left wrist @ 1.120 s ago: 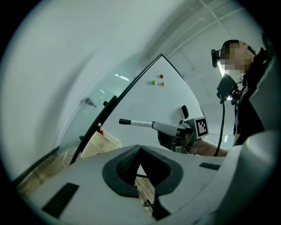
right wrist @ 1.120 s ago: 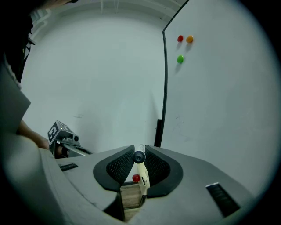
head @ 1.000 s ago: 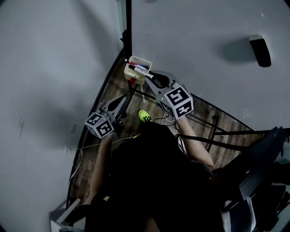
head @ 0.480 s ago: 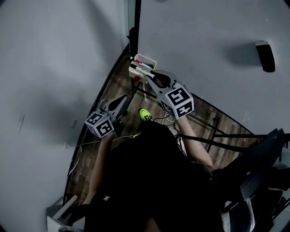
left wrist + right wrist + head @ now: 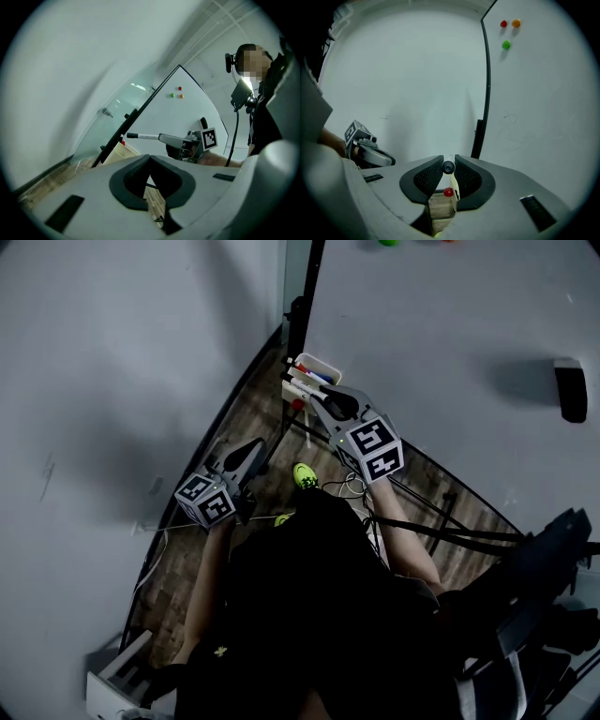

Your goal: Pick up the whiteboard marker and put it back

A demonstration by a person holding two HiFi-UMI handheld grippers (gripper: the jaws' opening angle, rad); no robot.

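Note:
My right gripper [image 5: 321,399] is shut on a white whiteboard marker [image 5: 302,389] with a black cap. The marker points at the cream pen tray [image 5: 323,362] at the whiteboard's lower corner, and its tip is by the tray's near edge. In the right gripper view the marker [image 5: 448,167] shows end-on between the pads of my right gripper [image 5: 448,165], with the tray's wall [image 5: 453,188] just below. In the left gripper view the marker [image 5: 143,136] sticks out level toward the tray [image 5: 123,151]. My left gripper [image 5: 253,448] [image 5: 150,158] hangs lower left, shut and empty.
The tray holds a red and a blue marker [image 5: 317,377]. The whiteboard [image 5: 450,324] carries an eraser [image 5: 569,388] and coloured magnets [image 5: 506,44]. Its black frame post [image 5: 305,296] and stand legs [image 5: 441,512] are close by. A yellow-green object [image 5: 302,476] and cables lie on the wood floor.
My right gripper has carried the marker a little forward and down toward the tray. The left gripper has drifted slightly. Both grips look the same.

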